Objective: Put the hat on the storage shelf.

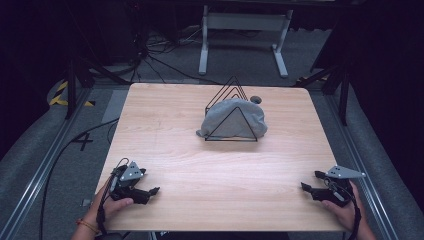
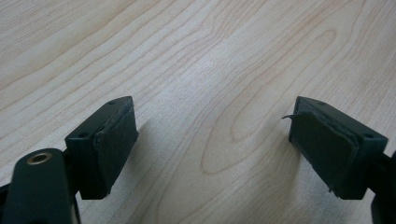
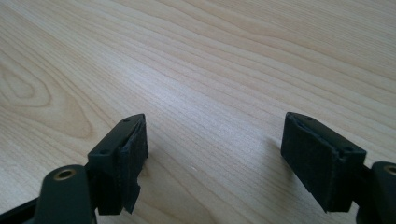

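Grey cloth (image 1: 233, 118) lies bunched in a black wire rack (image 1: 231, 112) at the far middle of the tabletop (image 1: 165, 125), draped through the triangular frames so that the front triangle stands against it and a fold spills out at the rack's lower left. A small dark round thing (image 1: 256, 99) sits just behind the rack; what it is cannot be made out.

Both grippers rest low at the near edge, well apart from the cloth and from each other: the left gripper (image 1: 148, 192) at the near left corner, the right gripper (image 1: 309, 188) at the near right, each held in a hand (image 1: 116, 206) with its jaws pointing inward across the wood. This reads as a parked pose, hands set down wide so the middle of the tabletop stays free, with the cloth in the rack as the thing the work concerns.

The high view gives the whole layout but leaves the jaws too small to judge. The left gripper view shows its two black pads (image 2: 114, 140) standing wide with nothing but bare wood grain between them. The right gripper view shows the same: pads (image 3: 130, 154) spread, nothing held, one pad's lining frayed at its edge.
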